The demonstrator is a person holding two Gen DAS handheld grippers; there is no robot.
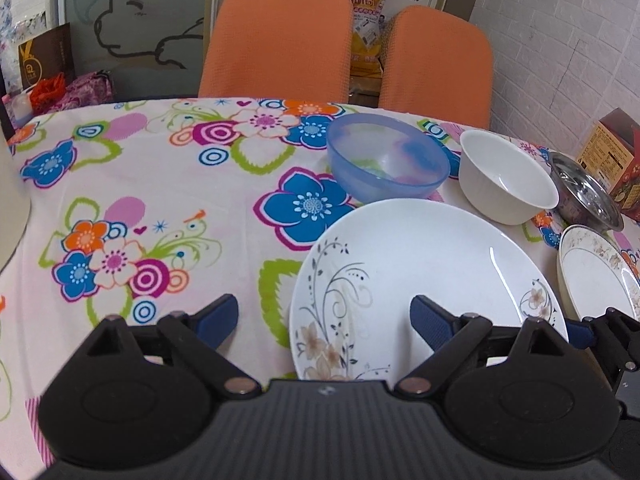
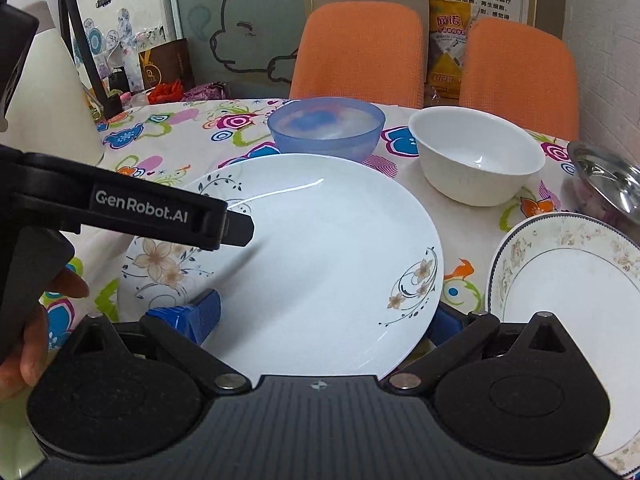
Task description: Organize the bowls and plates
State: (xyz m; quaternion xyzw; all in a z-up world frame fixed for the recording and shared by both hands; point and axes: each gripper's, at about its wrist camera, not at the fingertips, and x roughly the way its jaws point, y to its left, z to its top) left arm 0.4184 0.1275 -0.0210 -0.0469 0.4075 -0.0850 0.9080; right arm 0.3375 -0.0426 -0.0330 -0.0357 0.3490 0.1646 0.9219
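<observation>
a flowered tablecloth [image 1: 160,184] covers the table, two orange chairs [image 1: 276,36] behind it. nearest lies a large white plate with brown flower sprigs [image 2: 328,264], flat on the cloth. right of it sits a gold-patterned rimmed plate [image 2: 572,292]; beyond stand a translucent blue plastic bowl [image 2: 326,128], a white ceramic bowl [image 2: 476,156] and a steel bowl [image 2: 608,176]. the left gripper [image 1: 324,316], marked "genrobot.ai", and the right gripper [image 2: 328,316] both gape wide over the large plate, holding nothing.
</observation>
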